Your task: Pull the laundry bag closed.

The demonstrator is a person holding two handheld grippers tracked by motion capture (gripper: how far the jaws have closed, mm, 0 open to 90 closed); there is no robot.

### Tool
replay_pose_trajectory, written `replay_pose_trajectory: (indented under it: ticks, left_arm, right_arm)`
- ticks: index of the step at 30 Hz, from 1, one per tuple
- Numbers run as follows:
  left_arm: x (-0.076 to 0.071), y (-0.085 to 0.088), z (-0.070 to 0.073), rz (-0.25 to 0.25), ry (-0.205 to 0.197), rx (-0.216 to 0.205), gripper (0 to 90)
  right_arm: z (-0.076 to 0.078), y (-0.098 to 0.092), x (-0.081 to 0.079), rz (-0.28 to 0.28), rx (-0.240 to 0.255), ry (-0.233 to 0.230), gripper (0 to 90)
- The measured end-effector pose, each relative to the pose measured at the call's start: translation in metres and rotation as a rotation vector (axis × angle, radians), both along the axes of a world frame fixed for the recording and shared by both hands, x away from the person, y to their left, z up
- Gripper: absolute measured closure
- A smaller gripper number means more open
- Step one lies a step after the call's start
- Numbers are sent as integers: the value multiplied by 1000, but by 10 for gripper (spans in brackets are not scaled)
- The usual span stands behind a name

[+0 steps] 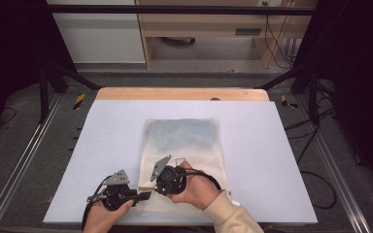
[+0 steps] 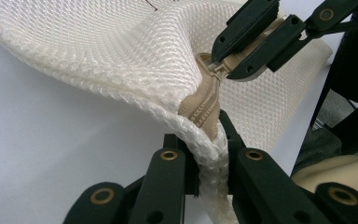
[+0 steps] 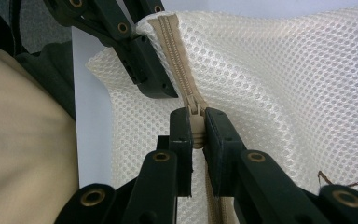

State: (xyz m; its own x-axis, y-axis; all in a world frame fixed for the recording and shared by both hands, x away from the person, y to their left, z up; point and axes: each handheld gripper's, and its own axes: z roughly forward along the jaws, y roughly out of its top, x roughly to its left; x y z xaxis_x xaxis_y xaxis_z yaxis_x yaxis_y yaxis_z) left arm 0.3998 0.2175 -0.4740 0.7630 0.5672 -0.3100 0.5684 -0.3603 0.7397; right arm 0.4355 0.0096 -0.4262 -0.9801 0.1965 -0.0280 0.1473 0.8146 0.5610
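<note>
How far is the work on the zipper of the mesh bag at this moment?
Done: both grips are taken. The left gripper is shut on the corner of the mesh bag at the zipper's end. In hand: the right gripper is shut on the zipper pull, close to that corner. Left: nearly the whole run along the zipper; which way it must go I cannot tell. The bag lies on the table.

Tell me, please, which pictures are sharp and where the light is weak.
High view: soft, dark edges, evenly lit pale table. Left gripper view: cream mesh zip bag crisp, near black jaws slightly blurred. Right gripper view: beige zipper pull sharp, no glare.
</note>
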Motion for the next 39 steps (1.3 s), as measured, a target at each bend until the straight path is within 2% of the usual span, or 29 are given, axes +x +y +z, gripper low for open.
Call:
replay_pose_trajectory:
  ticks: [13, 19, 39]
  left_arm:
    - [-1, -2, -1, 0, 1, -18, 841]
    - [-2, -4, -1, -10, -2, -7, 840]
    - [-3, -5, -2, -12, 2, -17, 840]
  right_arm:
    - [-1, -10, -3, -30, 1, -3, 819]
    - [-3, -14, -3, -33, 7, 2, 819]
    - [-5, -24, -5, -51, 14, 5, 819]
